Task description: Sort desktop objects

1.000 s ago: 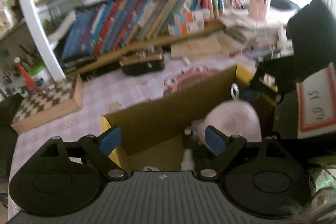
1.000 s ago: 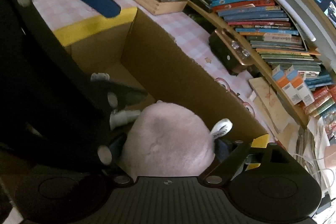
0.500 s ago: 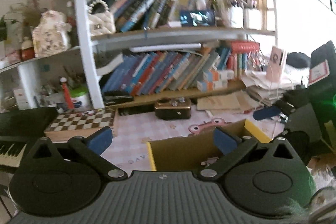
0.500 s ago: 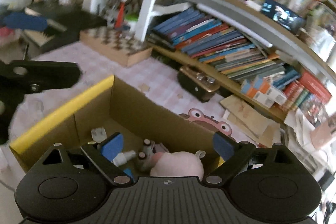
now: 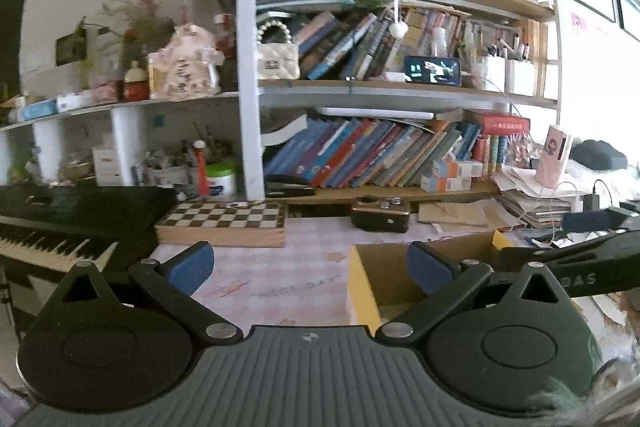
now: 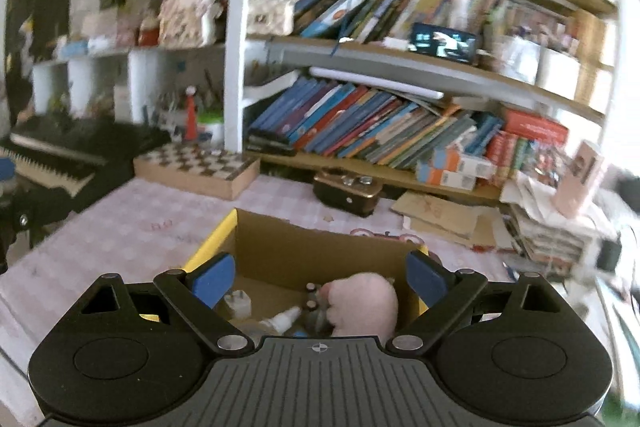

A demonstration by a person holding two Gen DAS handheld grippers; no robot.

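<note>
Beyond the widely spread jaws of the left gripper [image 5: 310,269], which hold nothing, lies bare pink checked tablecloth [image 5: 280,283] with faint writing I cannot read. The right gripper [image 6: 320,277] is also spread and empty. Below and between its jaws the open cardboard box with yellow rims [image 6: 320,251] holds a pink plush toy [image 6: 362,303], a small white bottle [image 6: 282,319] and a white plug [image 6: 237,303].

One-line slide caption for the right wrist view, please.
Open right tool above a yellow-edged cardboard box holding a pink plush toy, bookshelves behind.
</note>
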